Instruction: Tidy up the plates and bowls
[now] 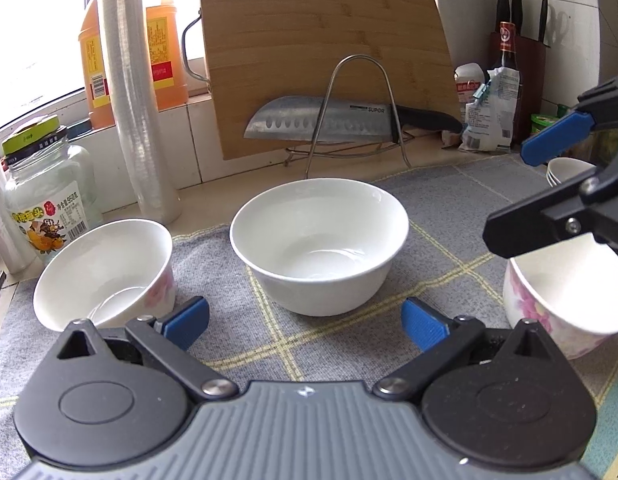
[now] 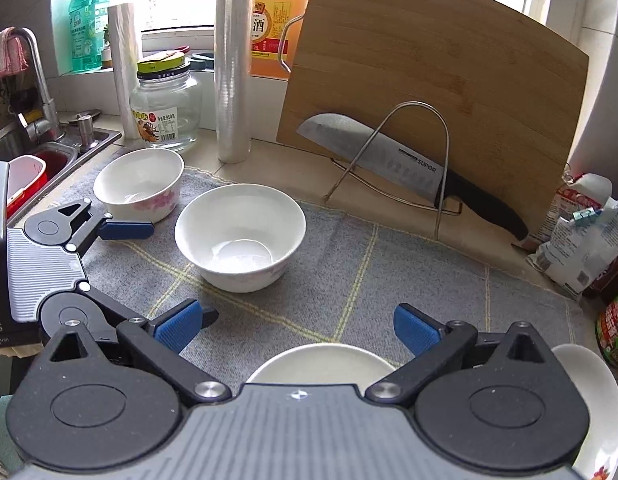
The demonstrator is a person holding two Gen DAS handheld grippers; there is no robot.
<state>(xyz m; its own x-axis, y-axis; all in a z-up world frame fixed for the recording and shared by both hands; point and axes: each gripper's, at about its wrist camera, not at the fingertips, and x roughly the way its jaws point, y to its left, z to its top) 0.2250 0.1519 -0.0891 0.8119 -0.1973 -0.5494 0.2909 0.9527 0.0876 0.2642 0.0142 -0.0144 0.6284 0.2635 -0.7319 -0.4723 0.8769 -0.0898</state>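
Note:
A plain white bowl (image 1: pixel 319 244) stands upright mid-mat, just ahead of my open, empty left gripper (image 1: pixel 305 324); it also shows in the right wrist view (image 2: pixel 241 236). A floral white bowl (image 1: pixel 105 272) stands to its left, also in the right wrist view (image 2: pixel 139 182). Another floral bowl (image 1: pixel 565 296) sits at the right, under my right gripper (image 1: pixel 521 196). In the right wrist view my right gripper (image 2: pixel 297 326) is open and hovers above that bowl (image 2: pixel 321 362). The left gripper (image 2: pixel 165 276) shows at the left there. A white plate (image 2: pixel 593 404) lies at the lower right.
A grey checked mat (image 2: pixel 389 280) covers the counter. Behind stand a bamboo cutting board (image 2: pixel 429 80), a knife (image 2: pixel 389 164) on a wire rack, a glass jar (image 2: pixel 165 112), a film roll (image 2: pixel 231 60), an oil bottle (image 1: pixel 157 48), a sink (image 2: pixel 25 160) at left, and stacked small bowls (image 1: pixel 565 170).

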